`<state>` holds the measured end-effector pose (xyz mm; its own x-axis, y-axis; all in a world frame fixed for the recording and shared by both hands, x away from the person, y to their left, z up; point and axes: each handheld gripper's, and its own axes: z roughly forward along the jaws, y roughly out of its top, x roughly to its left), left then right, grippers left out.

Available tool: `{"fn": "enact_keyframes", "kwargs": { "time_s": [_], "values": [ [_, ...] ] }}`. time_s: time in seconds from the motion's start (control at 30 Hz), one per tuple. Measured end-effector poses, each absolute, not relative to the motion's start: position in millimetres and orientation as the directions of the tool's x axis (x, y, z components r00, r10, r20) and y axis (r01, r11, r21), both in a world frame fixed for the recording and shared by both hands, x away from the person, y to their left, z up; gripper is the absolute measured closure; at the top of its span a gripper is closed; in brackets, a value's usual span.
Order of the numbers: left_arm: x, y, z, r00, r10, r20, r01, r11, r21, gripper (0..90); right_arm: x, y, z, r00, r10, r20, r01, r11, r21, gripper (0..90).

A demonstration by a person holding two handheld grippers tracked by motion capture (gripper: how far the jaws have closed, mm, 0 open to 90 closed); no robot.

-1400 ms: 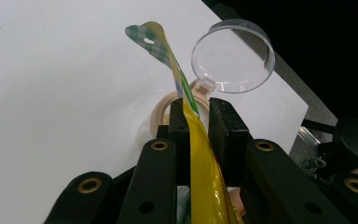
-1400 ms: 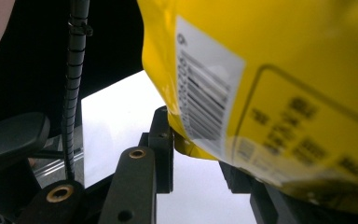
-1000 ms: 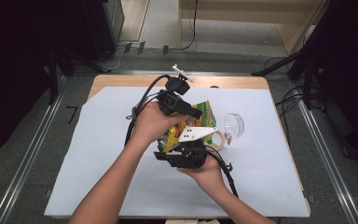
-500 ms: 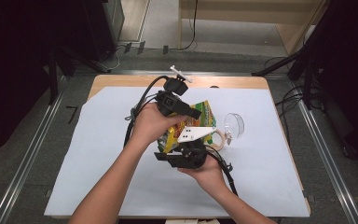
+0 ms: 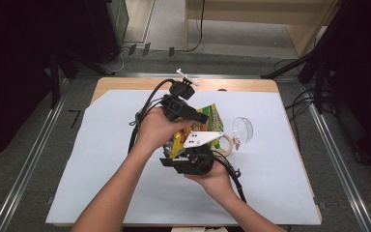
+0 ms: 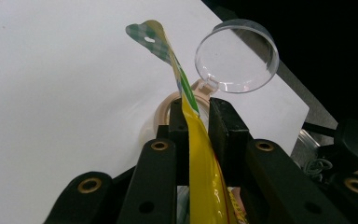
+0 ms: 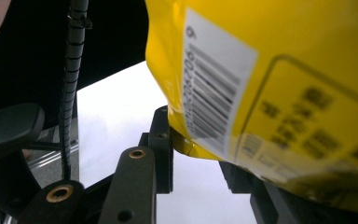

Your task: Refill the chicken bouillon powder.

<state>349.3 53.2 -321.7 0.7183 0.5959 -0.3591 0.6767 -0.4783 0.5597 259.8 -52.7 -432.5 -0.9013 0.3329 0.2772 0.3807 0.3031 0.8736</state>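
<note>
- White sheet [image 5: 101, 164] covers a wooden table [image 5: 125, 83] at the middle of the high view, with grey floor and dark stands around it.
- At the centre of that view, two hands hold a yellow pouch [image 5: 211, 117] above the sheet, between their grippers.
- Left gripper [image 5: 193, 116] sits above and left of the pouch; in the left gripper view its jaws [image 6: 198, 126] pinch the pouch's thin edge [image 6: 200, 158], which rises between them to a green-checked corner at the upper middle.
- Right gripper [image 5: 193, 157] lies lower in the high view, under a grey plate [image 5: 202, 138]; in the right gripper view its jaws [image 7: 200, 154] clamp the lower edge of the pouch [image 7: 279, 70], whose barcode fills the upper right.
- Clear round lid [image 5: 242, 129] rests on the sheet just right of the pouch in the high view; in the left gripper view it [image 6: 237, 56] is at the upper right.
- Beige ring [image 5: 226, 143] lies beside the lid, lower and to its left; in the left gripper view it [image 6: 164, 108] sits just behind the jaws.
</note>
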Motion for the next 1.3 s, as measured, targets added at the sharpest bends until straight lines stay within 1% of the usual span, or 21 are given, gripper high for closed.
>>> {"fn": "enact_keyframes", "kwargs": {
  "time_s": [0.47,1.3],
  "values": [
    [349.1,55.6,-323.0,0.715,0.598,-0.362,0.679,-0.473,0.562,80.0,259.7,-52.3,-433.0,-0.908,0.329,0.260,0.366,0.320,0.874,70.5],
    [350.3,53.6,-324.7,0.714,0.598,-0.365,0.681,-0.471,0.561,80.0,261.0,-53.4,-434.1,-0.905,0.334,0.262,0.371,0.320,0.872,70.5]
  ]
}}
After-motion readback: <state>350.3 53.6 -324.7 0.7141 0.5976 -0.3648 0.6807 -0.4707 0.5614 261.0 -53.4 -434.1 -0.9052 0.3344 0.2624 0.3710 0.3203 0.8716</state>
